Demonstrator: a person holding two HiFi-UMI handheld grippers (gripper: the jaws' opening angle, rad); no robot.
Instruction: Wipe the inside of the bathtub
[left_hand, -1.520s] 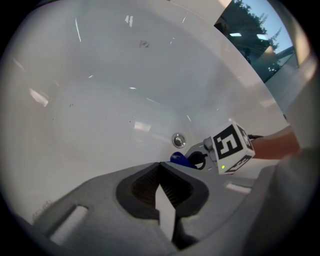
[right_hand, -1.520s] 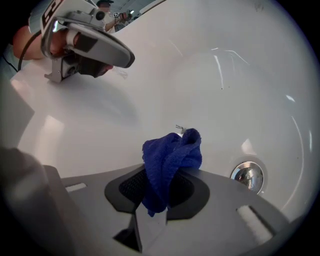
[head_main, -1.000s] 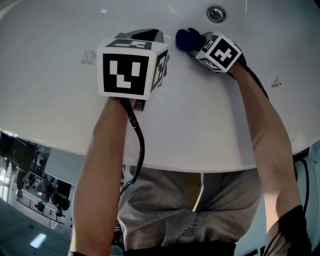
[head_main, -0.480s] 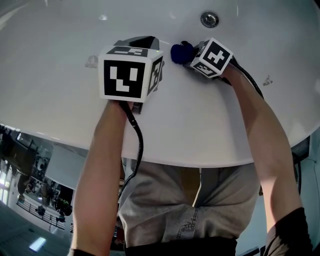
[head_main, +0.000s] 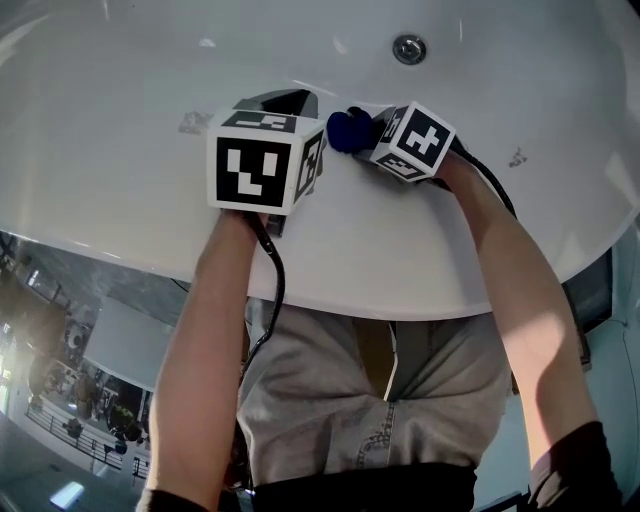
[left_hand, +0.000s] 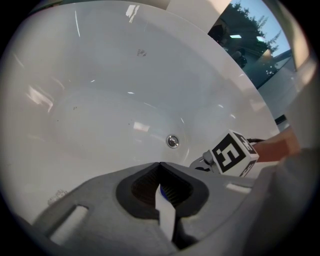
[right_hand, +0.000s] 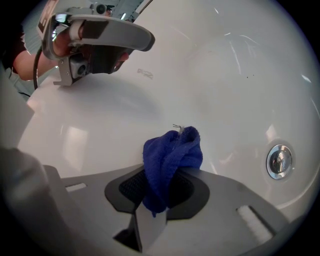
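The blue cloth (right_hand: 172, 155) has slid away from the drain (right_hand: 279, 161) toward the near rim of the bathtub (head_main: 120, 200) over the last second. It is carried by the right gripper (right_hand: 169, 172), whose jaws are clamped on its lower folds, and its bunched top appears to lie against the white inner wall. The drain sits beyond it, toward the far edge. Just left of the cloth, the left gripper (left_hand: 160, 165) hangs over the tub's near slope with its jaws pressed together. A grey smudge (head_main: 195, 122) marks the wall toward the left edge, and a second mark (head_main: 517, 157) lies toward the right edge.
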